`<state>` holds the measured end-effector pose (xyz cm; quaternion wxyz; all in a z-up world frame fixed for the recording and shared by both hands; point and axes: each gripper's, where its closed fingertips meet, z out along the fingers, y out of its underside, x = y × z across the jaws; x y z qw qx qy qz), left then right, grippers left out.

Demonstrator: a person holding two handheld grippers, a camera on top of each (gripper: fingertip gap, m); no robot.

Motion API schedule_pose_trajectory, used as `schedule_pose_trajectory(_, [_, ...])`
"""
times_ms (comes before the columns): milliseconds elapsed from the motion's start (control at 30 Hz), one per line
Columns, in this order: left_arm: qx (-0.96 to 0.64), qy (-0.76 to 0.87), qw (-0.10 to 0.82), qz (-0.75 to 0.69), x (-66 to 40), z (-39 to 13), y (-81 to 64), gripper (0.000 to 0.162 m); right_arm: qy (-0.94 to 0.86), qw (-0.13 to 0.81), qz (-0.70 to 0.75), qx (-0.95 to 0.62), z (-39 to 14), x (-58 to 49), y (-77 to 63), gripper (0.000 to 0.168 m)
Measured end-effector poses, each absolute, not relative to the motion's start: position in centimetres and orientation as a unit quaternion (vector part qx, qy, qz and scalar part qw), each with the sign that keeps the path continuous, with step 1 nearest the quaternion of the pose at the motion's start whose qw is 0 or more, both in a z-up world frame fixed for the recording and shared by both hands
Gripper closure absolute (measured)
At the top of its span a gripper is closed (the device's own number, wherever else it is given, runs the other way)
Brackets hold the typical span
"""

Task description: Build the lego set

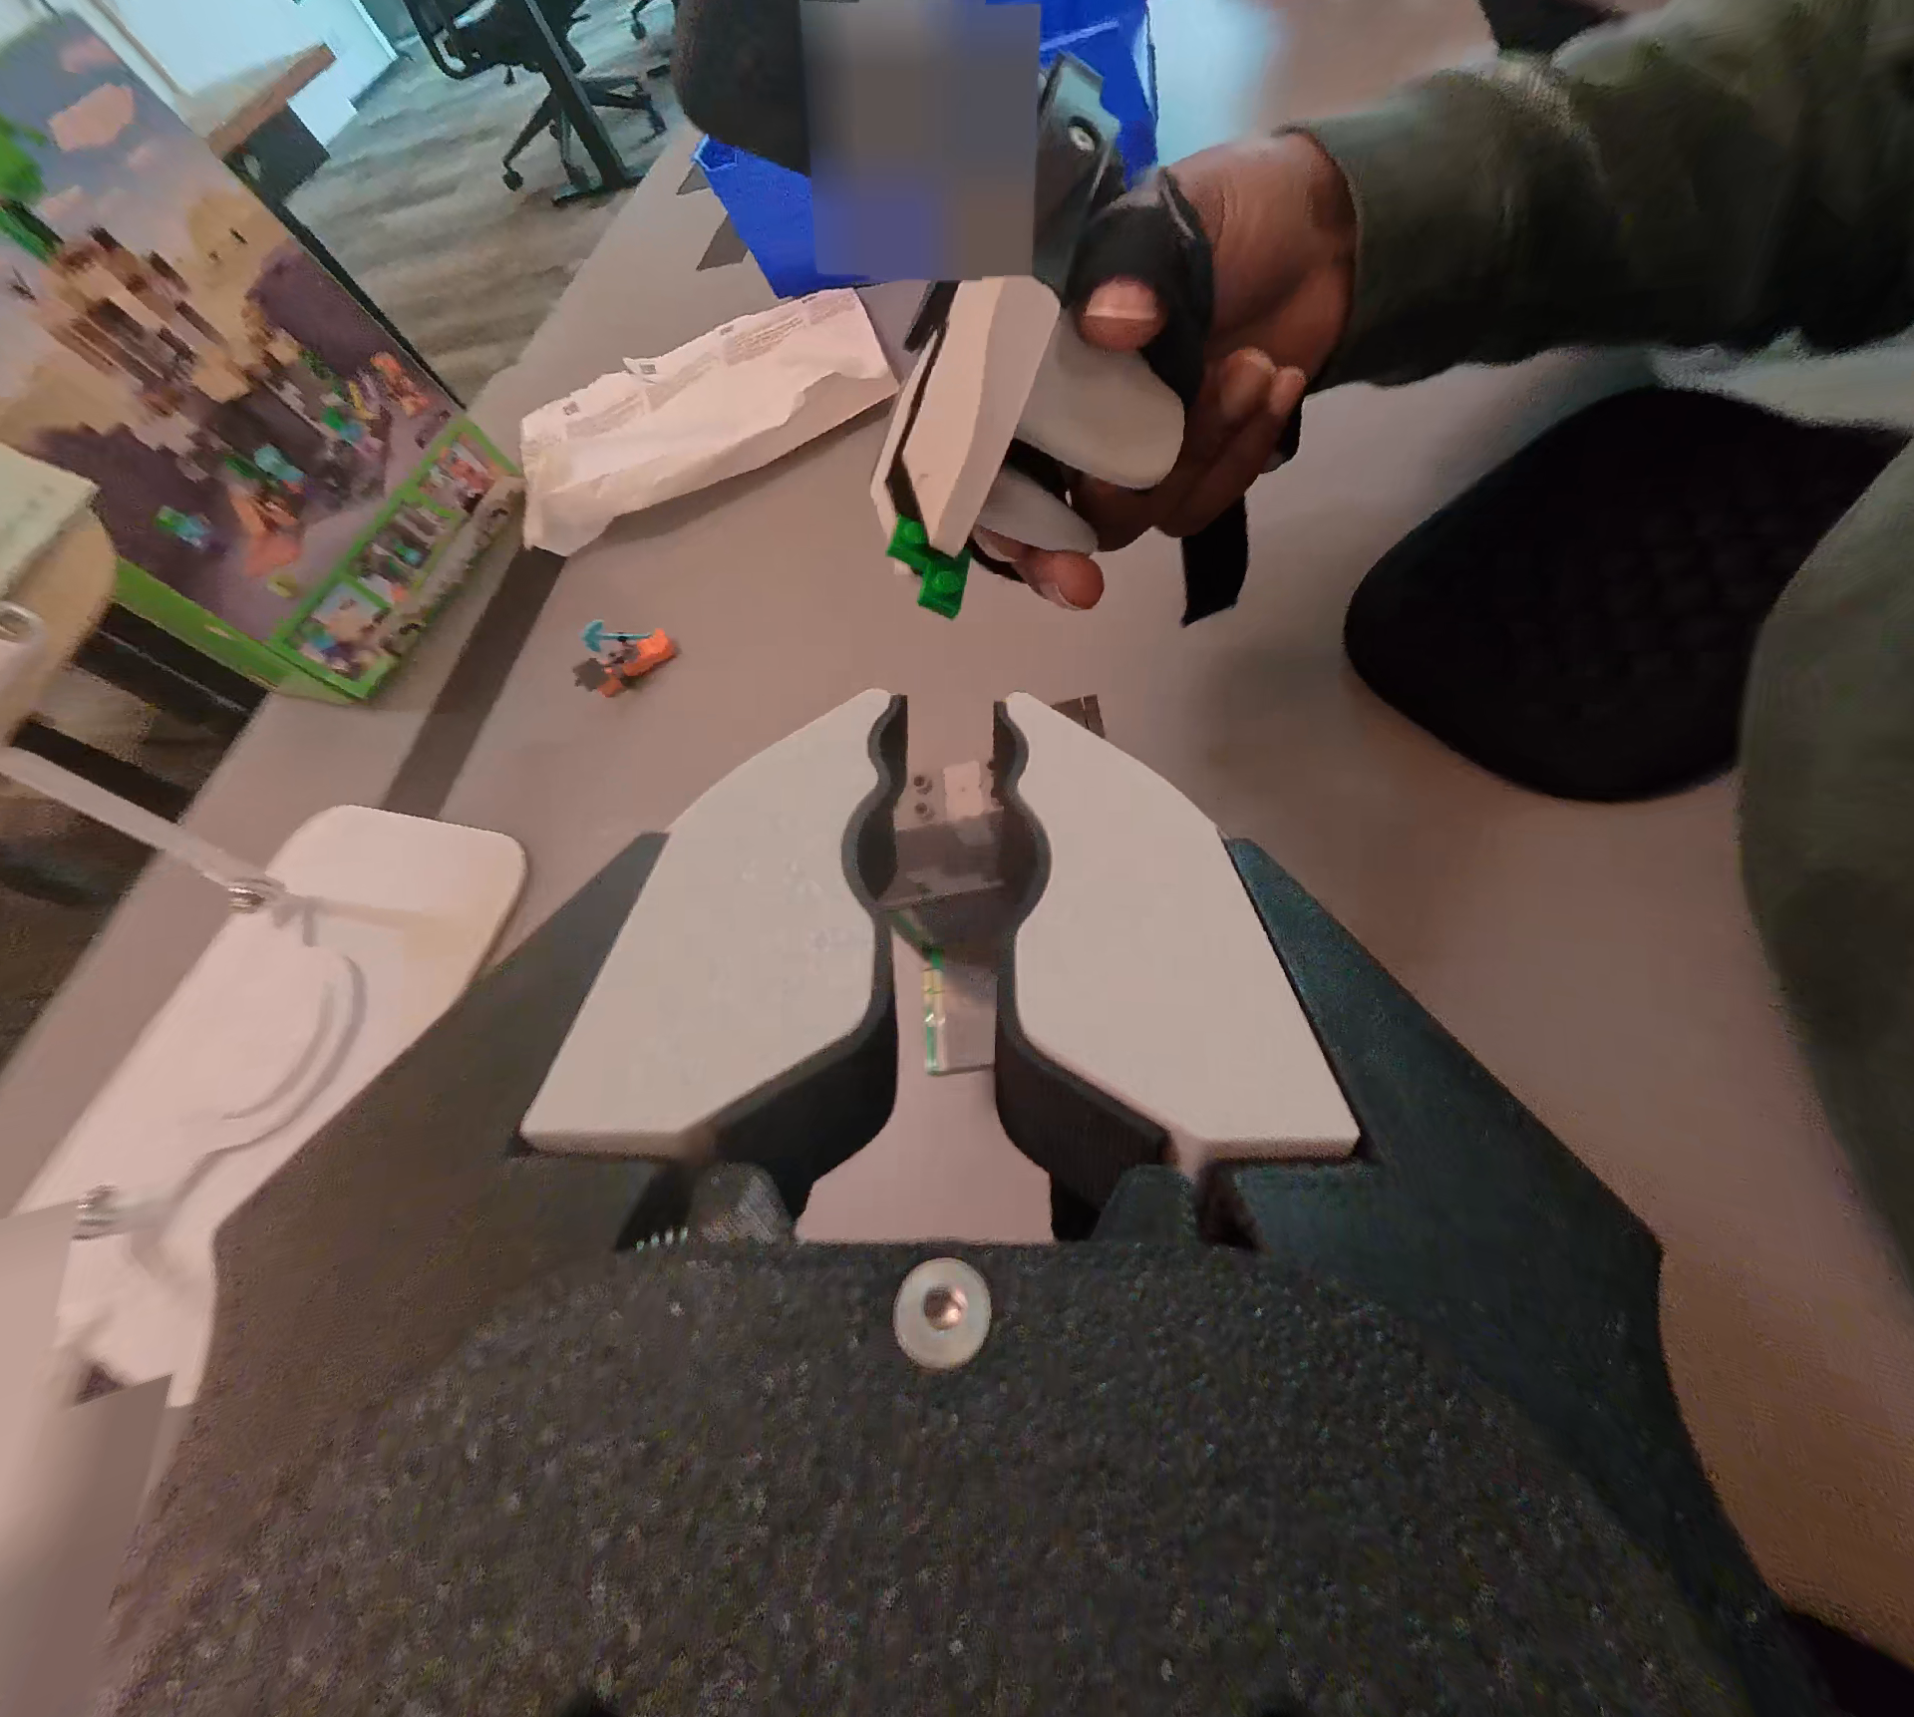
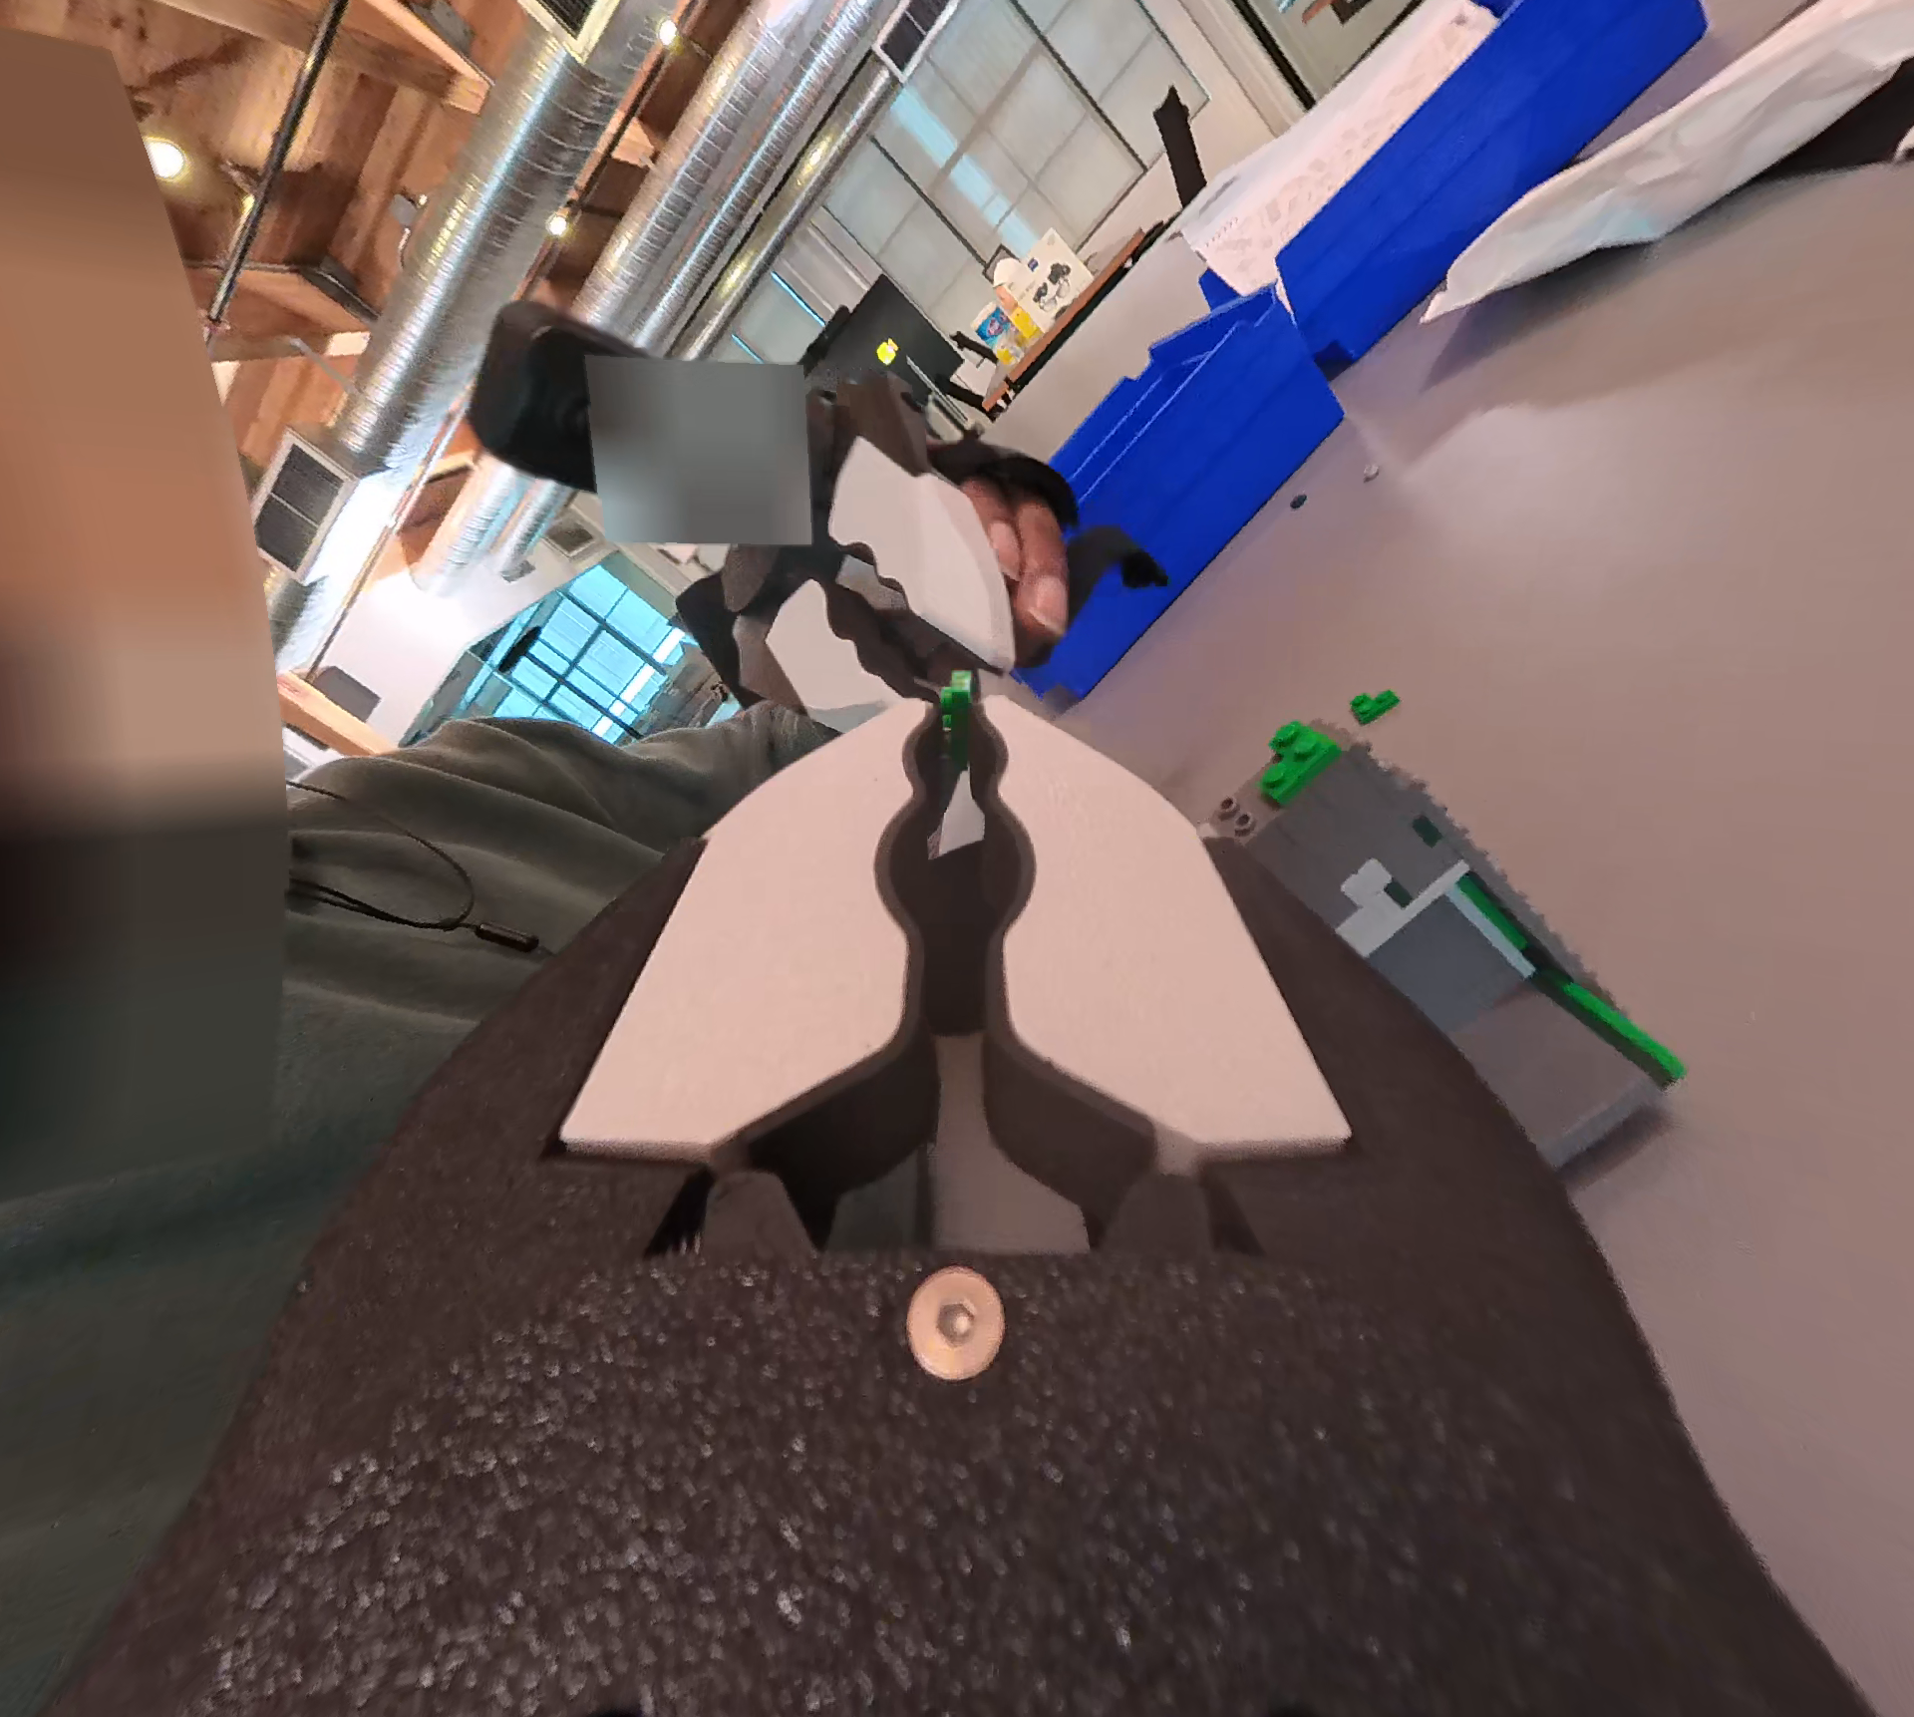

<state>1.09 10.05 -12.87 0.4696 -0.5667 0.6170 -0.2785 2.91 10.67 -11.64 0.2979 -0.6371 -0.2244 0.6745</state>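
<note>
My right gripper (image 1: 929,564) is shut on a small stack of green plates (image 1: 937,574) and holds it in the air, just beyond my left gripper's tips. In the right wrist view the green plates (image 2: 958,702) stick out of the right gripper's (image 2: 958,719) closed tips. My left gripper (image 1: 948,714) has a narrow gap between its fingers and holds nothing. Through that gap I see the grey build (image 1: 958,839) on the table below. The grey build (image 2: 1450,932) has a green strip along one edge and a green piece (image 2: 1295,761) on top. The left gripper (image 2: 958,668) hangs above it.
A small orange and teal figure (image 1: 627,657) lies on the grey table (image 1: 1398,994). A loose green plate (image 2: 1374,706) lies beyond the build. A white paper bag (image 1: 704,414), blue bins (image 2: 1191,466) and the set's box (image 1: 259,424) stand farther back. A black pad (image 1: 1605,590) lies at right. The tips of both grippers are at nearly the same place. My left gripper's tips are some 6 centimetres from the green piece (image 2: 1295,761).
</note>
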Motion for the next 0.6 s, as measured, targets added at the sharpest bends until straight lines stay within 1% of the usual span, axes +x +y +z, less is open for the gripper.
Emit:
schedule_pose_trajectory(100, [-0.588,0.579,0.441,-0.354,1.7,-12.9,10.0,0.145,-0.233,0.321,0.674,-0.623,-11.1,3.0,10.9,0.164])
schedule_pose_trajectory(267, [-0.593,0.529,0.424,-0.435,2.8,-12.0,10.0,0.145,-0.251,0.357,0.681,-0.588,-10.0,2.9,10.7,0.164])
schedule_pose_trajectory(433, [-0.584,0.493,0.413,-0.495,3.1,-10.9,9.7,0.152,-0.281,0.393,0.666,-0.568,-9.5,2.5,10.4,0.164])
schedule_pose_trajectory(533, [-0.581,0.485,0.412,-0.508,3.0,-10.6,9.6,0.159,-0.292,0.408,0.659,-0.560,-9.3,2.3,10.2,0.164])
schedule_pose_trajectory(600, [-0.579,0.482,0.409,-0.515,2.9,-10.5,9.4,0.159,-0.300,0.413,0.656,-0.555,-9.3,2.3,10.0,0.164])
